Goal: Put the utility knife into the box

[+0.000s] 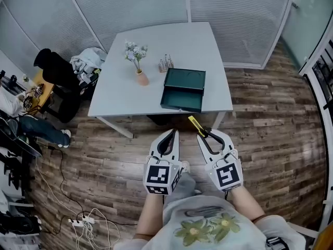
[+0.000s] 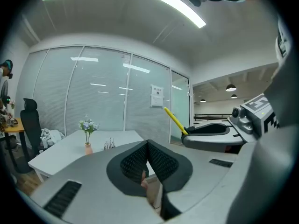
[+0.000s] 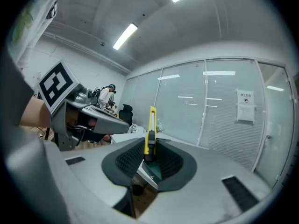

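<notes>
- The left gripper (image 1: 170,135) is nearest the person, well short of the box (image 1: 183,90). In its own view its pads meet at the tips with nothing between them, so it carries nothing.
- The right gripper (image 1: 204,133) is beside it, also well short of the box. Its jaws are clamped on the utility knife (image 1: 196,125).
- The yellow knife sticks out past the jaw tips towards the box. In the right gripper view it stands upright between the pads (image 3: 150,129), gripped at its lower end.
- So the pick-up looks done: the knife is in hand and off every surface.
- Between the knife and the box lies a strip of wooden floor (image 1: 125,155), so the carry is not yet finished.
- The box is dark green and sits on the white table (image 1: 125,100), at the table edge nearest the person. It is open, and its inside looks empty.
- Left to do, by my reading: bring the knife over the open box, lower it in and release it.
- Beyond the box, to its left, stand a small vase of flowers (image 1: 138,66) and a few small bottles (image 1: 165,64).
</notes>
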A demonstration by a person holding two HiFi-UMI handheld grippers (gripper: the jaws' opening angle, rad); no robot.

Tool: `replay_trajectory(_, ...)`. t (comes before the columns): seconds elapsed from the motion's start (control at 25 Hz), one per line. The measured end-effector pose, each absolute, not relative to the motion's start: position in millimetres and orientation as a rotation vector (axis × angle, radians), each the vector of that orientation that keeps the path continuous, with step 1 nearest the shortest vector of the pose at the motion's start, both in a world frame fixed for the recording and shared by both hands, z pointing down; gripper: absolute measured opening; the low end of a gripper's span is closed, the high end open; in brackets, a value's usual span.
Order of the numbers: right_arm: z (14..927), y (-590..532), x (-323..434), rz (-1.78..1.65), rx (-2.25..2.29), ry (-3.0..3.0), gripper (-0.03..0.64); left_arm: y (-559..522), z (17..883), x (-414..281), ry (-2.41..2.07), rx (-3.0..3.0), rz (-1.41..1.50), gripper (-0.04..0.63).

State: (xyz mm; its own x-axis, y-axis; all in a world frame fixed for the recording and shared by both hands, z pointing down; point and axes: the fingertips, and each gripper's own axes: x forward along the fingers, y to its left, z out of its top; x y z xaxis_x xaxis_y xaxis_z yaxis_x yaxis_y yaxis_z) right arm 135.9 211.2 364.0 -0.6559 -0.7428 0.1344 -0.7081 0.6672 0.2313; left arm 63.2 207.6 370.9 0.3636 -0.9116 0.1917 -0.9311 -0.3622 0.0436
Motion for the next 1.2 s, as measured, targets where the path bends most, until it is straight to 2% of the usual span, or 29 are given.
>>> replay_trajectory(1.2, 341.5, 23.4, 66.1, -0.322, 1.295, -2.625, 0.08, 19.4, 357.9, -23.0, -1.618, 2.536, 0.157, -0.006)
